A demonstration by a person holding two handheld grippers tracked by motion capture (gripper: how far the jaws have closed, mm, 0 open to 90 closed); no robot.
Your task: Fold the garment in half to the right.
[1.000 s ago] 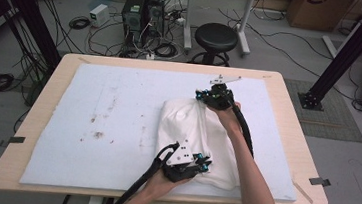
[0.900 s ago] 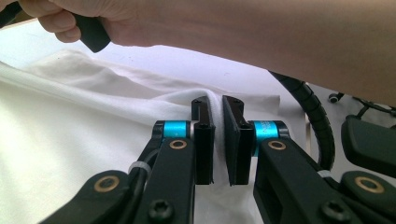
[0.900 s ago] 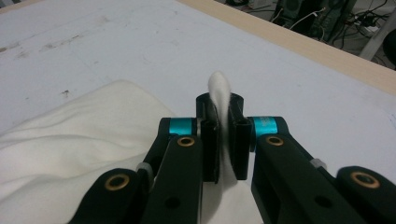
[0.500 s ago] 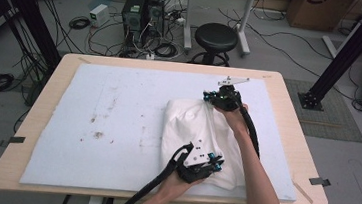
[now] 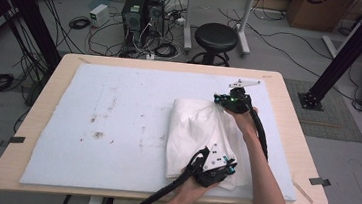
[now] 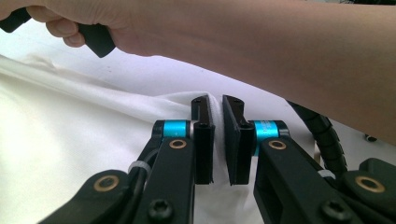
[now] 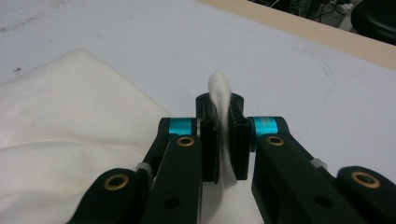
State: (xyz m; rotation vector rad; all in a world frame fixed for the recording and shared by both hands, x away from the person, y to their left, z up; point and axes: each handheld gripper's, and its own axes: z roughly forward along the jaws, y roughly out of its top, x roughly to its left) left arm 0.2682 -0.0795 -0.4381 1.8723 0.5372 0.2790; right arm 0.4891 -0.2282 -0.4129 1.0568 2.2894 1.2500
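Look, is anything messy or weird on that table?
Yes: brown stains speckle the white mat left of the white cloth. The cloth lies rumpled, each end pinched by the left gripper and right gripper.

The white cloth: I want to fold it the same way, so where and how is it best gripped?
By its edges, coming in level with the table, as now: the right tongs pinch a raised fold at the far edge of the cloth, the left tongs the near edge. It lies flat and limp, so only edges give the jaws something to close on.
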